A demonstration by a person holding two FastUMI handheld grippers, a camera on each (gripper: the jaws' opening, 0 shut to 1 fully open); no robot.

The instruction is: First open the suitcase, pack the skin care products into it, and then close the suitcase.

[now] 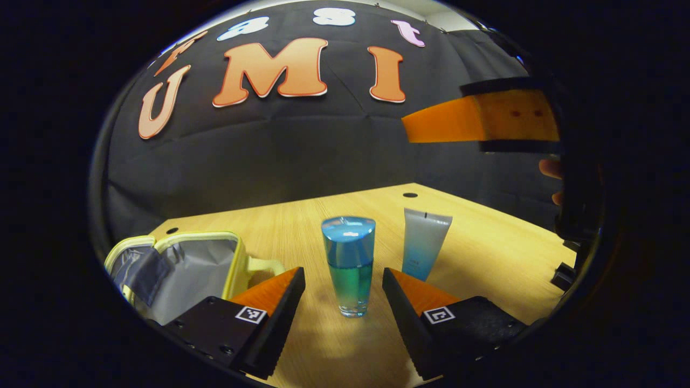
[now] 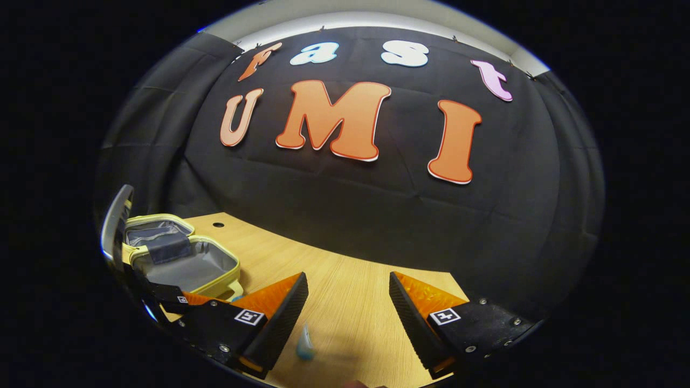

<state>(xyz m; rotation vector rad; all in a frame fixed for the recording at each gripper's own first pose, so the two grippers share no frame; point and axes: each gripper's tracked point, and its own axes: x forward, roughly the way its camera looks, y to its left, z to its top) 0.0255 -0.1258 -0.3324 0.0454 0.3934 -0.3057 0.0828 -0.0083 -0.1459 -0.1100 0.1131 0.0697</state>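
Observation:
A clear bottle of blue-green liquid with a blue cap stands upright on the wooden table. My left gripper is open, one finger on each side of the bottle, neither touching it. A white-to-blue tube stands just behind and to the right. The yellow suitcase lies open at the left, showing its grey lining. My right gripper hangs high at the right, held by a hand. In the right gripper view, that gripper is open over the table with nothing between its fingers. The open suitcase lies to its left.
The wooden table has small round holes near its back edge. A small pale blue shape shows low by the right gripper's left finger; which product it is cannot be told. Part of the left gripper sits beside the suitcase.

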